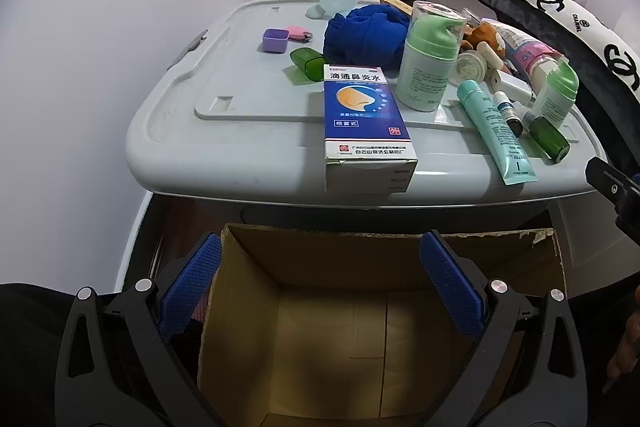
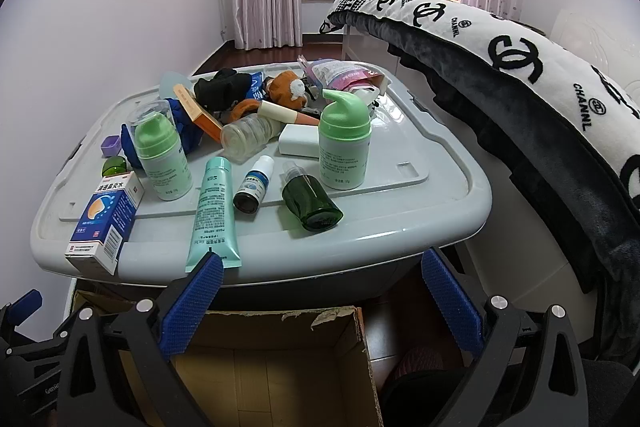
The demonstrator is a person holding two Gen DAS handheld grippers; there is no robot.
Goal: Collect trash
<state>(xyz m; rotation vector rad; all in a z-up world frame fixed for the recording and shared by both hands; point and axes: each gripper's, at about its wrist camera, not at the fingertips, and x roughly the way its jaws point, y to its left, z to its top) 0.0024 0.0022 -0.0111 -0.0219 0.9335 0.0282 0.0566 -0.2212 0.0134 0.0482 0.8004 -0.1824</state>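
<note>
Trash litters the grey storage-bin lid (image 1: 168, 131): a blue medicine box (image 1: 366, 123) at the near edge, long axis toward the left gripper (image 1: 320, 291), the nearer one. Two green pump bottles (one capped) stand behind. Both grippers, right gripper (image 2: 320, 301) included, gape wide and empty over the cardboard box (image 1: 340, 327).

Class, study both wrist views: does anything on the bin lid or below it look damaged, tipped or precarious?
Yes. The blue medicine box and teal tube overhang the lid's front edge. The dark green bottle lies tipped over. The cardboard box's far rim is torn.
</note>
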